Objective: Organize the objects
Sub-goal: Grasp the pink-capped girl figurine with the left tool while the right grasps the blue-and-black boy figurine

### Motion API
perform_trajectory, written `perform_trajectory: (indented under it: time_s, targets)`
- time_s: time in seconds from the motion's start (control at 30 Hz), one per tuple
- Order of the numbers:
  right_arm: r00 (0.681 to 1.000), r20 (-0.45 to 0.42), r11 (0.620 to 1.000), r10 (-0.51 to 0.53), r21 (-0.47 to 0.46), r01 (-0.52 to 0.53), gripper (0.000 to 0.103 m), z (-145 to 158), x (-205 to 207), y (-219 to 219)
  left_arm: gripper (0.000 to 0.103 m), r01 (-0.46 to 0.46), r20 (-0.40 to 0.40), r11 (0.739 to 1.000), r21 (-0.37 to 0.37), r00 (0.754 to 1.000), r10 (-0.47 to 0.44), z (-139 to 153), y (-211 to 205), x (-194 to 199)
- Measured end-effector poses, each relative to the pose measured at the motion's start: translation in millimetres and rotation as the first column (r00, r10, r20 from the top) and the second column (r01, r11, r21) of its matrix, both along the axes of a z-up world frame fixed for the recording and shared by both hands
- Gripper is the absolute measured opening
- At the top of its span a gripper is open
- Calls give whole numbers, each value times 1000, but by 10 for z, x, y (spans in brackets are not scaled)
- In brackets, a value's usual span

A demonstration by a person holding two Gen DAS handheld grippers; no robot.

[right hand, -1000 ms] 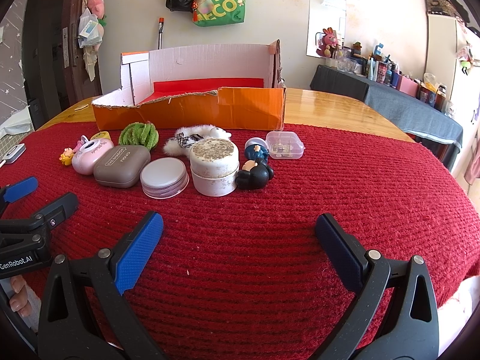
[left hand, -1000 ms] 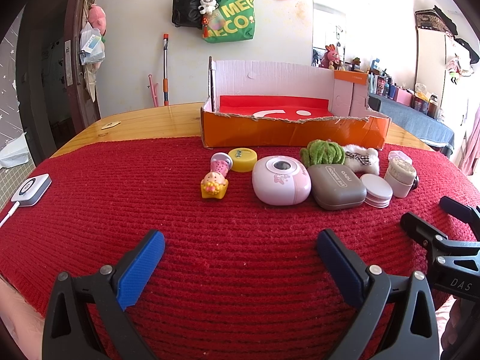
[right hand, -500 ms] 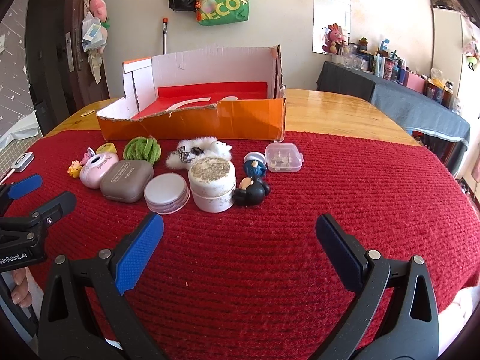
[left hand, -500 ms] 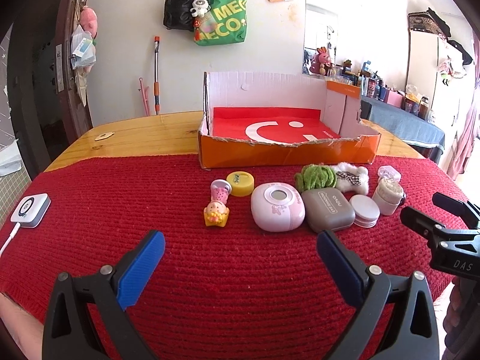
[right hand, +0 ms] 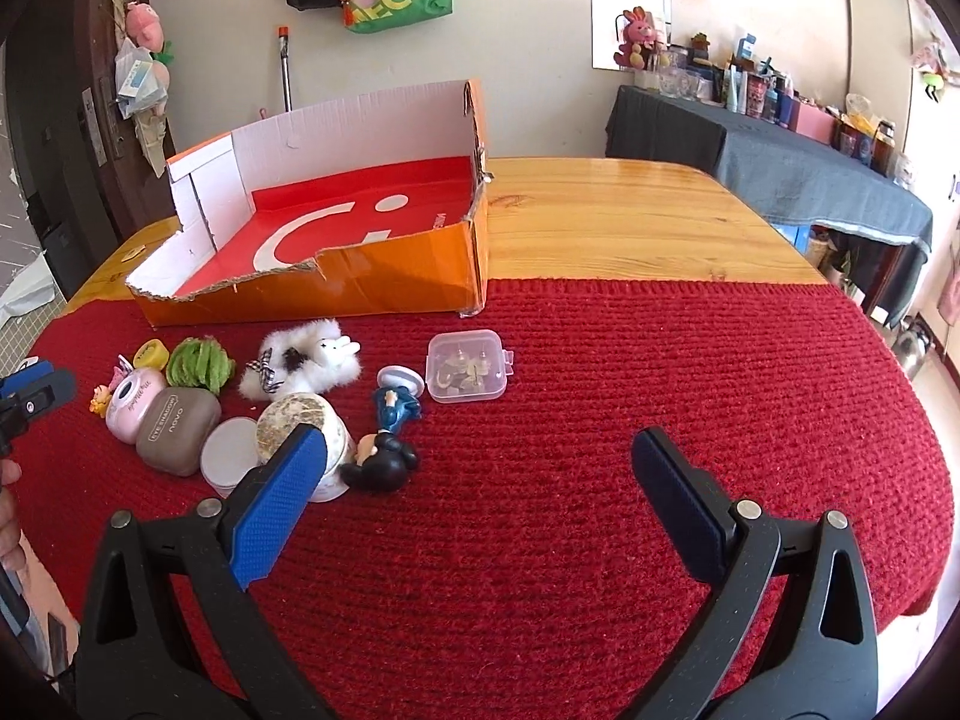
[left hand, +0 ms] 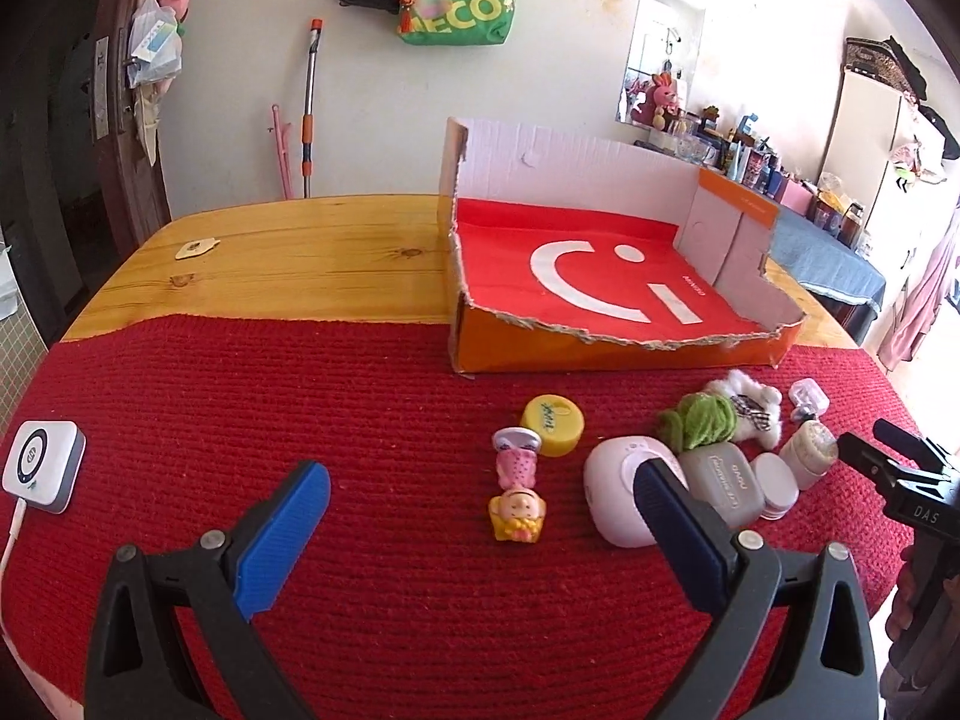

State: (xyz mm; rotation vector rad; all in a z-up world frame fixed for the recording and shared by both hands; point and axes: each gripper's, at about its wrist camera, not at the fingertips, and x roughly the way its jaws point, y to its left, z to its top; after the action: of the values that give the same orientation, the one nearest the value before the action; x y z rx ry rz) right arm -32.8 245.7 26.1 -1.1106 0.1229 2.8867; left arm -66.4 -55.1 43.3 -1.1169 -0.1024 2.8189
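An open orange cardboard box (left hand: pixel 624 348) (right hand: pixel 360 294) with a red floor stands on the table behind a row of small things on the red cloth. The row holds a pink-and-yellow doll figure (left hand: pixel 517 495), a yellow lid (left hand: pixel 552 423), a pink round case (left hand: pixel 618 501) (right hand: pixel 133 405), a grey case (left hand: pixel 723 483) (right hand: pixel 175 431), a green fuzzy ball (right hand: pixel 200 363), a white plush (right hand: pixel 306 360), a white jar (right hand: pixel 312 420), a black-and-blue figure (right hand: pixel 387 438) and a clear plastic box (right hand: pixel 469 365). My left gripper (left hand: pixel 474 531) and right gripper (right hand: pixel 474 501) are both open and empty, above the cloth in front of the row.
A white charger-like device (left hand: pixel 41 474) with a cable lies on the cloth at far left. Bare wooden tabletop (left hand: pixel 288 264) lies behind the cloth. A cluttered side table with a blue cover (right hand: pixel 780 180) stands at the right.
Both grippers have risen and tilted down, so the box floor now shows. The left view has swung left, the right view right. Nothing on the table has moved.
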Motion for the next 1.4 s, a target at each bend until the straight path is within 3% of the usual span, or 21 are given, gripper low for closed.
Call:
perform_trajectory:
  time_s: [0.3, 0.83, 0.97, 1.2, 1.4]
  targets:
    - [997, 69, 1000, -13, -23, 15, 103, -65, -126, 24, 103, 47, 127, 998, 31, 991, -51, -223, -85, -210]
    - [994, 109, 999, 15, 45, -20, 103, -157, -148, -74, 102, 113, 140, 985, -131, 986, -94, -274, 33, -289]
    - [995, 93, 998, -38, 61, 33, 103, -111, -126, 57, 102, 103, 146, 987, -125, 986, -84, -268, -23, -312]
    - [992, 115, 999, 42, 2, -42, 103, -87, -232, 19, 94, 137, 137, 983, -120, 983, -120, -267, 86, -366]
    - [992, 104, 997, 64, 27, -68, 86, -122, -260, -112, 79, 152, 106, 985, -80, 984, -143, -254, 102, -331]
